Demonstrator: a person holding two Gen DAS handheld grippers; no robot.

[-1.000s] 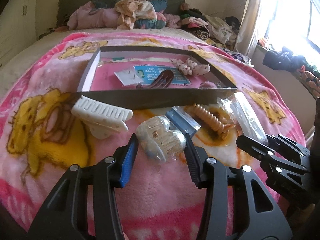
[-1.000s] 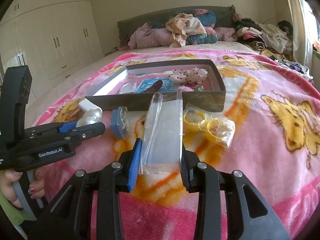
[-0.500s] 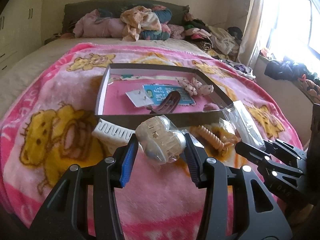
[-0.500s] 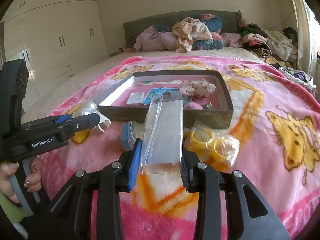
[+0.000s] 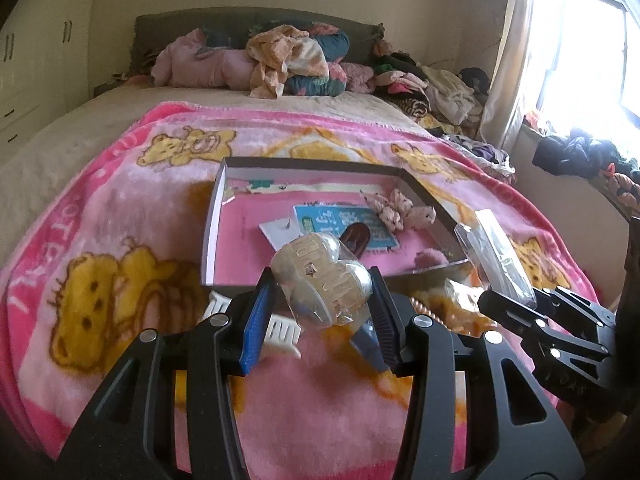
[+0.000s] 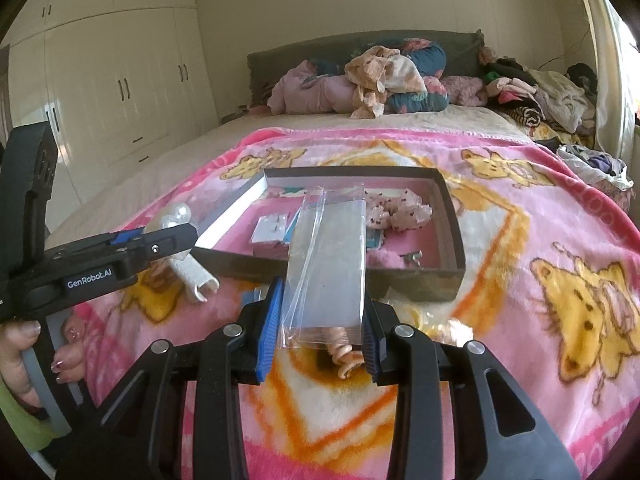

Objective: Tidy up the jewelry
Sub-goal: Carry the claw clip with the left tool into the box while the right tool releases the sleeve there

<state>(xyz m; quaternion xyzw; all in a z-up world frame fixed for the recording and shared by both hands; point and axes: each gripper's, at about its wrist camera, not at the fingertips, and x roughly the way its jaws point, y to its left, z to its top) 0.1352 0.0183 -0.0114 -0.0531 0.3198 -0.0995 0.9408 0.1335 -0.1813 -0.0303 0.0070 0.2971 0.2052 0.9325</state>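
My left gripper (image 5: 320, 280) is shut on a clear bag of cream hair claws (image 5: 324, 276), held above the pink blanket just in front of the shallow dark box (image 5: 210, 232). My right gripper (image 6: 322, 298) is shut on a long flat clear packet (image 6: 328, 256) that stands up over the box's near wall (image 6: 416, 284). Inside the box lie polka-dot scrunchies (image 6: 396, 210), a blue card (image 5: 344, 222), a white earring card (image 6: 272, 230) and a brown hair clip (image 5: 356, 238). The right gripper (image 5: 516, 308) shows at the right of the left wrist view.
A white claw clip (image 6: 192, 276) and a copper spiral hair tie (image 6: 346, 356) lie on the blanket before the box, beside a crinkled clear bag (image 6: 444, 328). Clothes are piled at the headboard (image 5: 288, 60). A hand (image 6: 24, 352) holds the left gripper's handle.
Both grippers have risen from the blanket with their packets still clamped. The box now sits lower in both views and more of its inside shows.
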